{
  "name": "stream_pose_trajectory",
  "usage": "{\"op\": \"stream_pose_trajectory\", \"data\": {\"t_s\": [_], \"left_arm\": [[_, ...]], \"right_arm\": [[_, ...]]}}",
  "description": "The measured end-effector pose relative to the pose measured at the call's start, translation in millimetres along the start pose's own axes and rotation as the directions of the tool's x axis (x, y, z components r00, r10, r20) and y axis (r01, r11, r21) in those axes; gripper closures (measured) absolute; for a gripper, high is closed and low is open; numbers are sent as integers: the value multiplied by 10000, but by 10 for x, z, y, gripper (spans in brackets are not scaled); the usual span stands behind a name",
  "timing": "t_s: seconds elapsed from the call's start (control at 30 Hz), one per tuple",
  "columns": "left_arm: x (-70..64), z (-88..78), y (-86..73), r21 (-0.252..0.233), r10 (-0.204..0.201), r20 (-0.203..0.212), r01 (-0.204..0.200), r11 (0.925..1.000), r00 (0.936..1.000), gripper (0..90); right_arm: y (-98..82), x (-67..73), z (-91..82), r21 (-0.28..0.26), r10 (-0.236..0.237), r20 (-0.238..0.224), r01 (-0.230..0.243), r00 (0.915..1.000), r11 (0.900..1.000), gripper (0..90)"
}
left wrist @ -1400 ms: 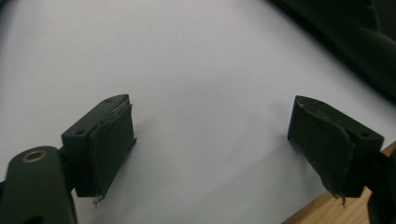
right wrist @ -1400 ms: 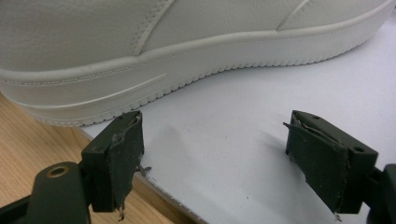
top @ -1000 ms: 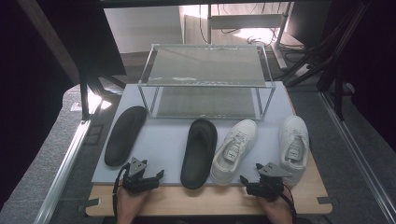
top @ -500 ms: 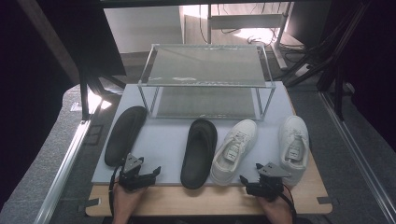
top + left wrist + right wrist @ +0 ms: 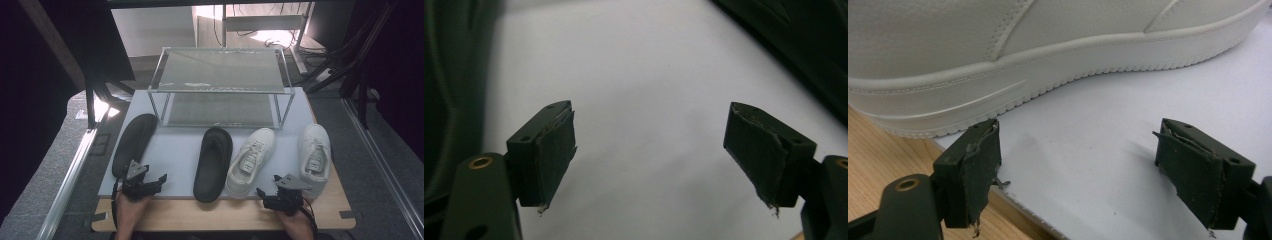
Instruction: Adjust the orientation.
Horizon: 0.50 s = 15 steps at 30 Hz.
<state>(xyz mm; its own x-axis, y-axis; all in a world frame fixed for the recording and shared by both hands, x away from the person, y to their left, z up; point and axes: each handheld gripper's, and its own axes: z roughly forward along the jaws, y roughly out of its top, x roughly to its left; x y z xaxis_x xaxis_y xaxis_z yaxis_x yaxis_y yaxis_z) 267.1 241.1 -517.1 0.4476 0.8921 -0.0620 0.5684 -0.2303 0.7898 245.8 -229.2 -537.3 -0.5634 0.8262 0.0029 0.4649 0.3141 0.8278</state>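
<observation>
The counter (image 5: 325,212) carries a pale grey mat (image 5: 175,150), and at the mat's twelve o'clock edge stands a two-tier wire-and-glass shoe rack (image 5: 222,70). In front of the rack four pieces of footwear lie in a row, each with its long axis running roughly from six to twelve o'clock. The leftmost black slide (image 5: 134,144) leans its toe toward one o'clock, and the left hand-held gripper (image 5: 150,181) sits just at its heel end, near the mat's front edge; in the left gripper view that gripper's jaws stand wide apart over bare mat and grip nothing, with the dark slide at the left edge (image 5: 444,75). The second black slide (image 5: 214,162) lies at the middle, toe toward twelve o'clock, slightly tilted right. Beside it a white sneaker (image 5: 251,160) points toward one o'clock, laces up, its heel at the mat's front edge. The right-hand white sneaker (image 5: 315,155) points to twelve o'clock, with a thick off-white sole and stitched leather-like upper; in the right gripper view its sole fills the top (image 5: 1048,65), at about eleven o'clock from the jaws. The right hand-held gripper (image 5: 274,192) rests between the two sneakers' heels, close to both, jaws spread wide and empty.
</observation>
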Motion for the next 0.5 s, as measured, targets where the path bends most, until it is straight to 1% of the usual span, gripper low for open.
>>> {"op": "stream_pose_trajectory", "data": {"t_s": [0.07, 0.27, 0.33, 0.37, 0.5], "left_arm": [[45, -11, 21, 70, -47, -2, 47, 10000, 10000, 216], [99, -30, 70, 111, -12, -86, 13, 9999, 10000, 223], [141, -48, 111, 105, -4, -169, 5, 9999, 9999, 235], [141, -48, 111, 105, -4, -169, 5, 9999, 9999, 243], [237, -77, 183, -9, -162, -225, 162, 9999, 9996, 247]], "right_arm": [[0, 0, 0, -1, 8, -1, -8, 10000, 10000, 186], [0, 0, 0, -5, 12, 1, -12, 10000, 10000, 185], [0, 0, 0, -3, 14, -1, -14, 10000, 10000, 185], [0, 1, 0, -3, 16, -1, -16, 10000, 10000, 185], [0, 0, 0, -3, 15, -1, -15, 10000, 10000, 185]]}}
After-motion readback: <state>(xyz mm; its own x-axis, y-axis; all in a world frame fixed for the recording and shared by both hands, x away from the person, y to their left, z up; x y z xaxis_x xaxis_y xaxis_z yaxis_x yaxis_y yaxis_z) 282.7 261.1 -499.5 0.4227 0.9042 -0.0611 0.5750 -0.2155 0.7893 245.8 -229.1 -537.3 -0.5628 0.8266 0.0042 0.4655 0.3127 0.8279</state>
